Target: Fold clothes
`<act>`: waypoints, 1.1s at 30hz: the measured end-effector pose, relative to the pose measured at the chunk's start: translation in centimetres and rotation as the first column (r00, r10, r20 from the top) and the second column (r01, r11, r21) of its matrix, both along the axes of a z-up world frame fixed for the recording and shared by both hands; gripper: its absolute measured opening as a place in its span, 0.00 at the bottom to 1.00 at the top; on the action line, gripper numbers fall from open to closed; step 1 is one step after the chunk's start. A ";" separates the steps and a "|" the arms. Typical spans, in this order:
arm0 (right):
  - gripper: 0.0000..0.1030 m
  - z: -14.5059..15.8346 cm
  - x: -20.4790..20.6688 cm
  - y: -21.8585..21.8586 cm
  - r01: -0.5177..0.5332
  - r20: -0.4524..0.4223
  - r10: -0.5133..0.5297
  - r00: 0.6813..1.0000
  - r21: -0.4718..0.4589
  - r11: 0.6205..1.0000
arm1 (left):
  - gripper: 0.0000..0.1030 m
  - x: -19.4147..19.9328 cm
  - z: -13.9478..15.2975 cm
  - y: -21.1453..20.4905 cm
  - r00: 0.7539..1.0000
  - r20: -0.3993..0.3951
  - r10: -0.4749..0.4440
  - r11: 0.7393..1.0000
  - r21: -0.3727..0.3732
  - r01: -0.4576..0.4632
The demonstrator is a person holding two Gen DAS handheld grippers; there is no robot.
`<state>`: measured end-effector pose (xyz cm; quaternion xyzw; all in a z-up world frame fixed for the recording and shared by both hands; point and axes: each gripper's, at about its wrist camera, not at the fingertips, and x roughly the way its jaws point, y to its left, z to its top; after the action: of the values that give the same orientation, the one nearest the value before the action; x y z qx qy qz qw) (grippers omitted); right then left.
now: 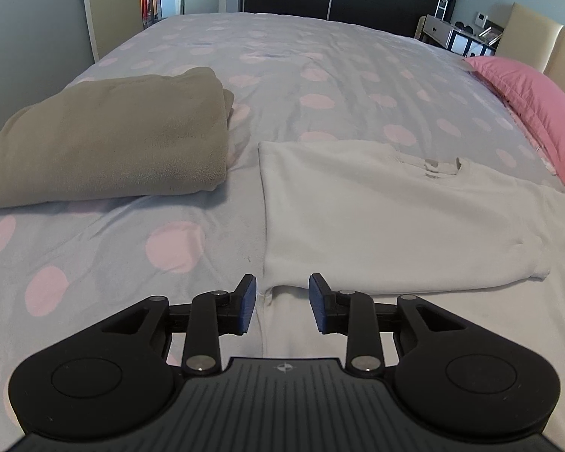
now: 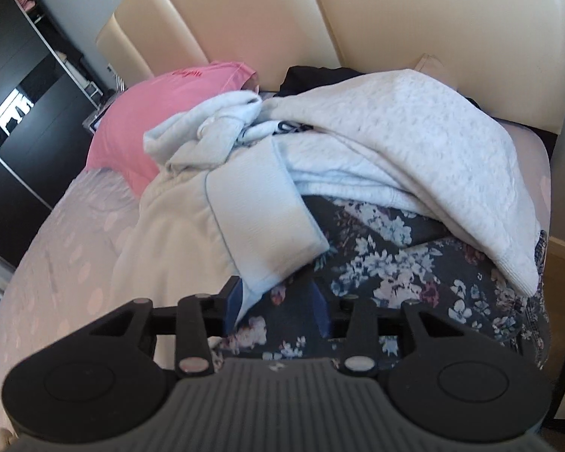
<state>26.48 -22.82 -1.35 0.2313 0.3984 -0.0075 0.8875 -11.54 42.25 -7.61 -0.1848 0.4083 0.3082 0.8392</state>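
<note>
At left we see a folded beige blanket (image 1: 109, 135) lying clear of the work area on the bed (image 1: 320, 56). Beside it, a white sweatshirt (image 1: 388, 218) lies flat, one side seemingly folded inward; our left gripper (image 1: 281, 301) hovers spread at its near edge, holding nothing. Rightward, our right gripper (image 2: 277, 301), jaws apart, straddles a pale cuff (image 2: 260, 226) on a heap of clothes (image 2: 376, 173) against the headboard (image 2: 358, 15). We see no containers.

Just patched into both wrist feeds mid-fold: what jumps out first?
In the left view, a white sweatshirt lies flat on the polka-dot bedspread, the open left claw at its near hem, with a folded beige blanket to its left. In the right view, the open right claw faces heaped clothes: a pale hoodie over floral fabric.
</note>
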 end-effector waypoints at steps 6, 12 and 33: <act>0.41 -0.8 1.4 0.8 0.028 -0.025 -0.030 0.999 -0.067 0.997 | 0.28 0.6 -0.6 0.3 0.999 -0.031 -0.011 1.000 -0.010 0.011; 0.13 0.2 2.5 2.0 0.026 -0.011 -0.027 1.000 -0.143 0.989 | 0.28 1.2 -1.0 -0.1 0.996 -0.064 -0.054 0.999 0.000 0.054; 0.09 10.6 -10.1 29.0 -0.663 0.244 0.689 0.683 -0.189 0.724 | 0.28 0.9 -0.9 0.1 0.997 -0.055 -0.056 0.998 -0.010 0.055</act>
<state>16.38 6.15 9.22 0.0282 0.3169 0.3381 0.8857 -10.61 42.39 -8.50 -0.1682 0.4375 0.2881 0.8350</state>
